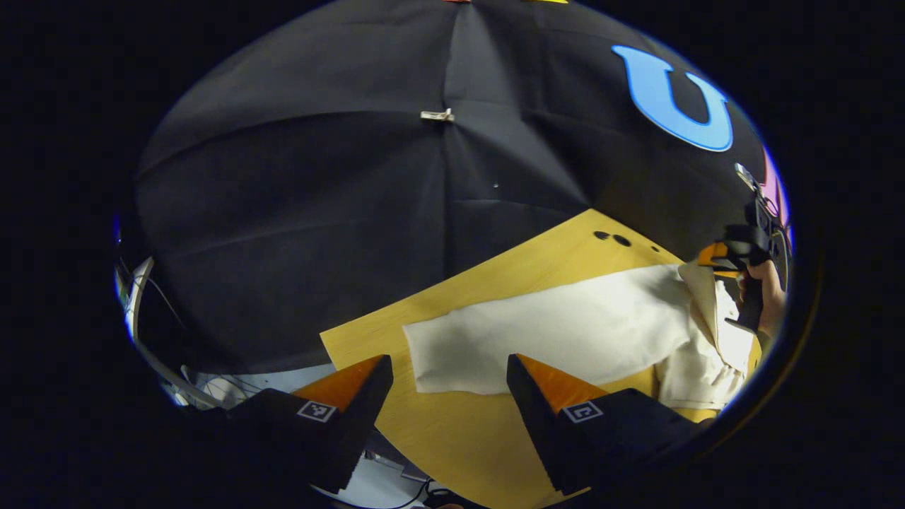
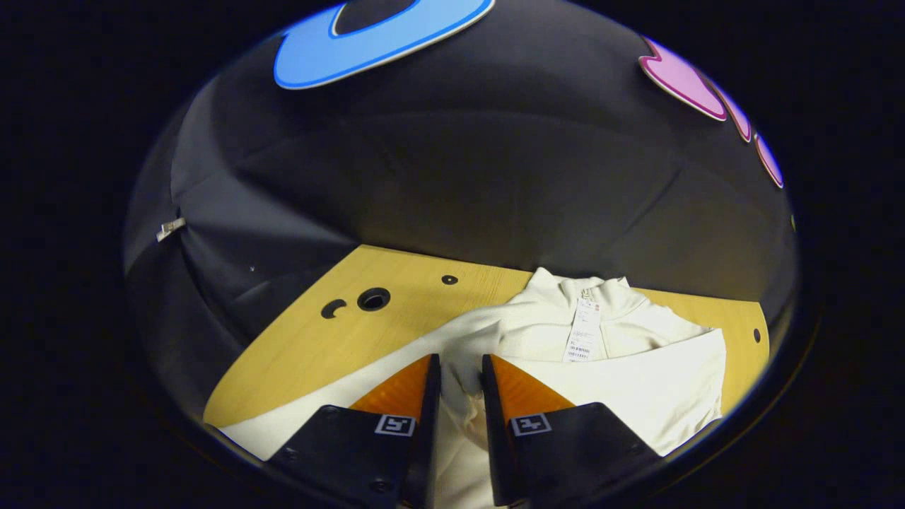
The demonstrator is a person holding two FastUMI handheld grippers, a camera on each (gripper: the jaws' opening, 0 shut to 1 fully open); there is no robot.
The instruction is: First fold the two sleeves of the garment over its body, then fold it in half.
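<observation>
The cream garment [image 2: 622, 367] lies on the table [image 2: 297, 353], one sleeve [image 1: 537, 339] stretched ahead of the left gripper [image 1: 449, 375], whose fingers stand apart. The right gripper [image 2: 461, 375] pinches cloth near the collar. Grab the cuff squarely, lift low, and lay it flat.

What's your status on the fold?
Left claw open, above the outstretched sleeve. Right claw pinching garment fabric. Other sleeve already folded across the body. Nothing in the way.
</observation>
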